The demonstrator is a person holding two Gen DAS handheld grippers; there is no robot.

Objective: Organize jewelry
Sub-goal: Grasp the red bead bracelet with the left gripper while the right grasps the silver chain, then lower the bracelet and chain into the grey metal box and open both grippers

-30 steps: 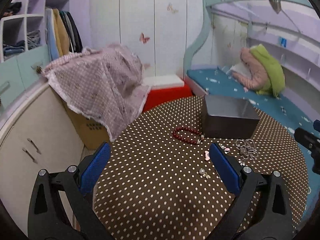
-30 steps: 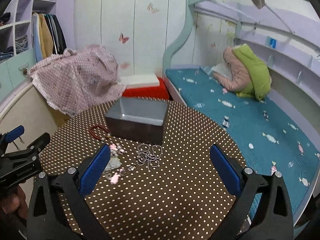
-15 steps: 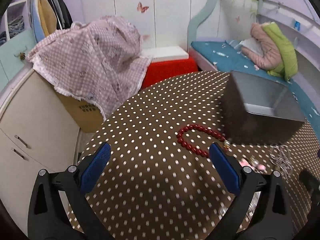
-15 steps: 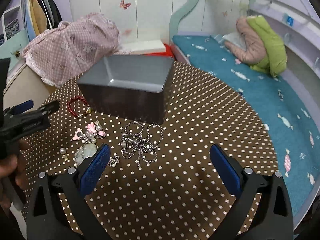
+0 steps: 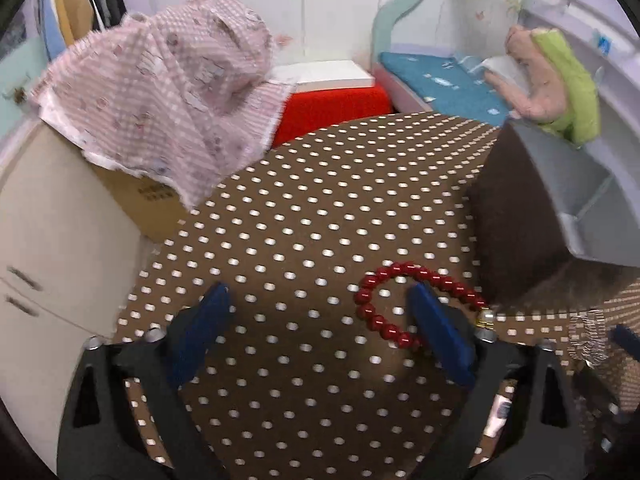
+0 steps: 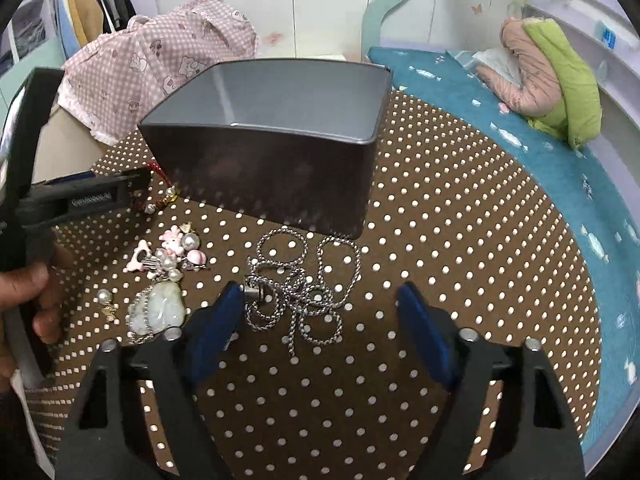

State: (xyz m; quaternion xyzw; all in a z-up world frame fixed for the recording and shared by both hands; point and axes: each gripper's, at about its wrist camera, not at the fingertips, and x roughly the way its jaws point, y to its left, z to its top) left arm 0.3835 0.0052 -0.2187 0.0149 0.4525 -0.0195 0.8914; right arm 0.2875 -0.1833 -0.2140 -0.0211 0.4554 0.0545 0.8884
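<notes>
A red bead bracelet (image 5: 416, 304) lies on the dotted tablecloth (image 5: 320, 208), close to the dark box (image 5: 516, 232). My left gripper (image 5: 318, 296) hangs low over it with its jaws closing. Its right finger (image 5: 436, 328) covers the middle of the loop, and only the bracelet's left arc lies between the fingers. A tangled silver chain (image 6: 304, 292) lies in front of the box (image 6: 272, 176). My right gripper (image 6: 320, 294) straddles it, jaws closing, and the chain's clasp sits against the left finger (image 6: 220, 320). Neither gripper's pads press on anything.
Pink charms and pearls (image 6: 172, 252), a pale jade pendant (image 6: 158, 312) and a pearl earring (image 6: 105, 298) lie left of the chain. A hand (image 6: 24, 292) holds the left gripper there. A teal bed (image 6: 560, 184) borders the round table on the right; a pink cloth (image 5: 160, 92) drapes a carton on the left.
Both grippers came down toward the table and tipped further downward. The left one moved over the red bracelet, the right one closed in on the silver chain. Both pairs of jaws have narrowed.
</notes>
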